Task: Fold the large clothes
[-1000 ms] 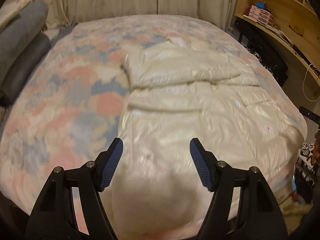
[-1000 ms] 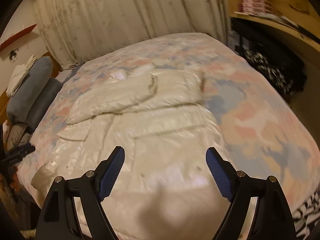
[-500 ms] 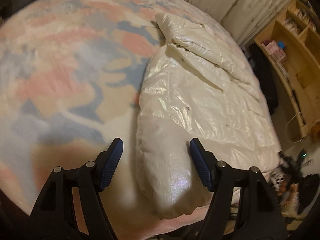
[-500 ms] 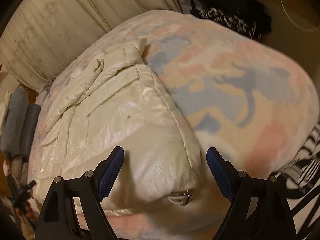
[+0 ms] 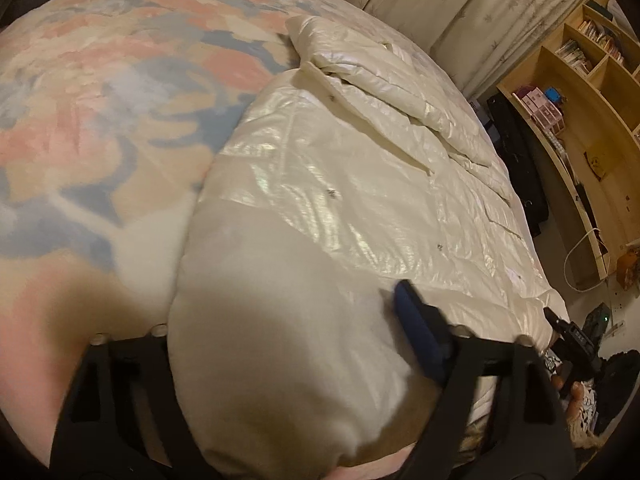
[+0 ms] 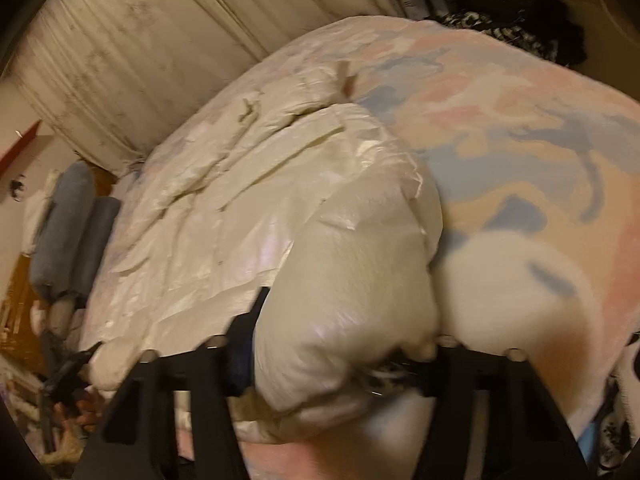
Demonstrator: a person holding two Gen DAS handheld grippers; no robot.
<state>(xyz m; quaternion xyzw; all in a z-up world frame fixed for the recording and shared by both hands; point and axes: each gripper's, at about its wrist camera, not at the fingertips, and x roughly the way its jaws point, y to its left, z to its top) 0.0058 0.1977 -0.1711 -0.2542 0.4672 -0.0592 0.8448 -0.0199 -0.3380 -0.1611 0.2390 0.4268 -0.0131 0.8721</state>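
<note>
- Glossy cream quilted puffer coat [image 5: 360,184] lies on the pastel pink-and-blue patterned bedspread [image 5: 100,120], its long axis running from the near bed edge away toward the pleated beige curtain [image 5: 460,0] (folded sleeves at the far end).
- Left gripper [image 5: 280,344] sits low at the near hem, spread wide around the coat's padded corner.
- Right gripper [image 6: 340,356] straddles the other bulging corner [image 6: 352,280], one blue pad against the fabric; whether it pinches I cannot tell.

Pastel bedspread [image 5: 120,128], curtains [image 6: 160,40], wooden shelves [image 5: 592,92], grey pillows [image 6: 68,224].
</note>
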